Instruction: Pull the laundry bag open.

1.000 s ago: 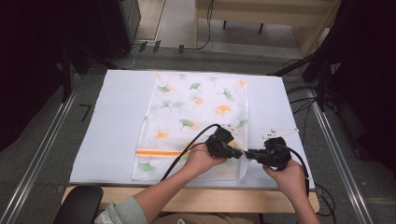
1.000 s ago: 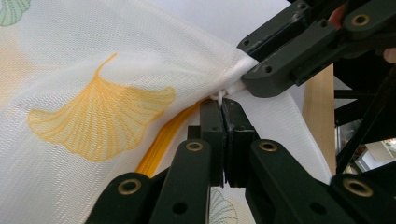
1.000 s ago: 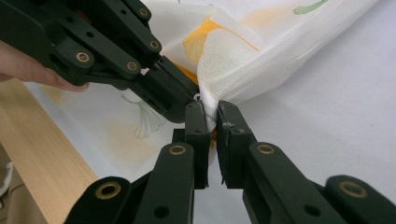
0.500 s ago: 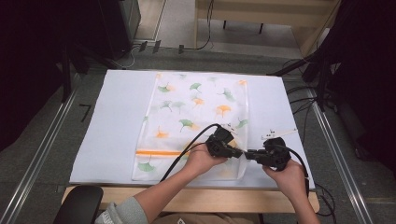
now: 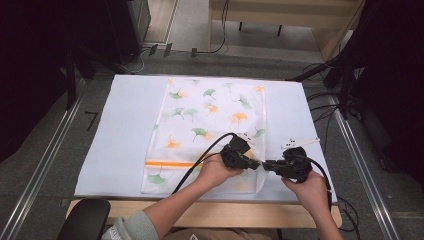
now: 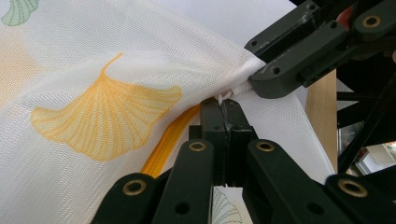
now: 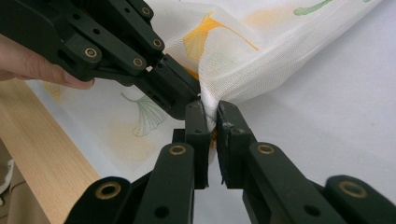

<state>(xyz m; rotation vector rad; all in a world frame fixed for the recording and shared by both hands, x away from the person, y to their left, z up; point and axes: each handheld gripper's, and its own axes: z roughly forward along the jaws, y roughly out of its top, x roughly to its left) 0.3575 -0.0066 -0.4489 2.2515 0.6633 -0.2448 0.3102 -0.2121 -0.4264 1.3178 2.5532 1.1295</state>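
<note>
At the near edge of the counter (image 5: pixel 210 212), a pale wooden top under a white sheet (image 5: pixel 120 125), the person's two forearms come in from below. The left hand-held gripper (image 5: pixel 256 164) and the right hand-held gripper (image 5: pixel 266 164) meet tip to tip over the near right corner of the thin white mesh cloth printed with orange and green ginkgo leaves (image 5: pixel 215 115). In the left gripper view the left hand-held gripper (image 6: pixel 225 114) has its jaws pressed together on a gathered white edge of the mesh cloth (image 6: pixel 93 93), beside an orange stripe (image 6: pixel 163 147). In the right gripper view the right hand-held gripper (image 7: pixel 211 116) pinches a bunched fold of the same cloth (image 7: pixel 243 51), lifted slightly off the sheet, with the left one touching it just beside. Beyond the grippers the cloth lies flat, reaching to the far edge of the sheet; an orange band (image 5: pixel 170 163) crosses its near part. A small white tag (image 5: pixel 299 142) lies on the sheet near the right gripper.
</note>
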